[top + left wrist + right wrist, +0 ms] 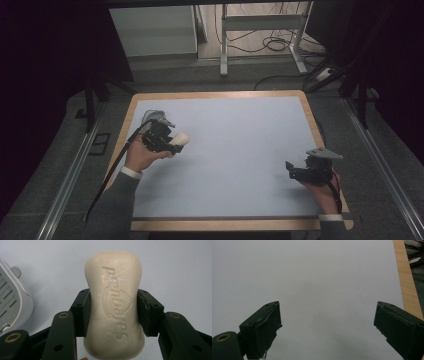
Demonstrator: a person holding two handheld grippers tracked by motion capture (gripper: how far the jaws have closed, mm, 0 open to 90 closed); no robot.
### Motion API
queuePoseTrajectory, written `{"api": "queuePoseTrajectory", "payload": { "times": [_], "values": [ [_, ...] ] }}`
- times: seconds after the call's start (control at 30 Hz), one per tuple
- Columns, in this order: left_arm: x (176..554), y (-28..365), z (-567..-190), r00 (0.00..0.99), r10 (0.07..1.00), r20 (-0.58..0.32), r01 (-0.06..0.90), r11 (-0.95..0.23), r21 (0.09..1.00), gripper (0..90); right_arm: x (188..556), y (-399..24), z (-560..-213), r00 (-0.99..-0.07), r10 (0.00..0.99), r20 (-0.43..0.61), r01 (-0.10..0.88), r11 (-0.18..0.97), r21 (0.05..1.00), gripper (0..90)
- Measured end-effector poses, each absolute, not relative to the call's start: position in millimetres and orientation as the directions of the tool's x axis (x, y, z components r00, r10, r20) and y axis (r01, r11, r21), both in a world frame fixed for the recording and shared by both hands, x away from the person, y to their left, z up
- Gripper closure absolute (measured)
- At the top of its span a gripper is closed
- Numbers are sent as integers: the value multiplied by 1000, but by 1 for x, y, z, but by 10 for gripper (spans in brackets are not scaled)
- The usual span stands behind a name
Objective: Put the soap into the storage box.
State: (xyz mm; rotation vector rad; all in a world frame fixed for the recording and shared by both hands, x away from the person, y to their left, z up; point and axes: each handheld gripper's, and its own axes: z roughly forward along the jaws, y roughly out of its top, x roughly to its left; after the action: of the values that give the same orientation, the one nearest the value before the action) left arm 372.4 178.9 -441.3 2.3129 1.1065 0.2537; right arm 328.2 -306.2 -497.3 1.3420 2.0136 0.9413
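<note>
Cream soap bar point(114, 305) sits clamped at its waist btwn the 2 pads point(82, 312) of the left gripper point(167, 142), held over the table's point(235, 150) left side. White slotted dish point(12, 302) lies just beside it. Right gripper point(327, 327) is spread wide w/ nothing in it, near the right edge.

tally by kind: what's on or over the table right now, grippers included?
Grippers: 2, the left gripper shut on the soap and the right gripper with jaws open and nothing between them
Soap bars: 1, cream soap
White slotted dishes: 1, white dish beside the soap
Total: 4
</note>
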Motion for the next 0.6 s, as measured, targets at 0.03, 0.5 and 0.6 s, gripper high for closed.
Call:
{"api": "queuePoseTrajectory", "payload": {
  "times": [0.03,0.5,0.6],
  "values": [
    [373,180,-441,643,763,-66,659,-507,555,494,328,-306,-497,-360,932,-53,556,259,790,73],
    [380,187,-436,632,773,-54,662,-502,557,493,329,-307,-498,-357,933,-54,558,259,788,73],
    [381,190,-434,627,777,-49,665,-502,554,493,329,-307,-498,-356,933,-54,558,259,788,73]
  ]
}}
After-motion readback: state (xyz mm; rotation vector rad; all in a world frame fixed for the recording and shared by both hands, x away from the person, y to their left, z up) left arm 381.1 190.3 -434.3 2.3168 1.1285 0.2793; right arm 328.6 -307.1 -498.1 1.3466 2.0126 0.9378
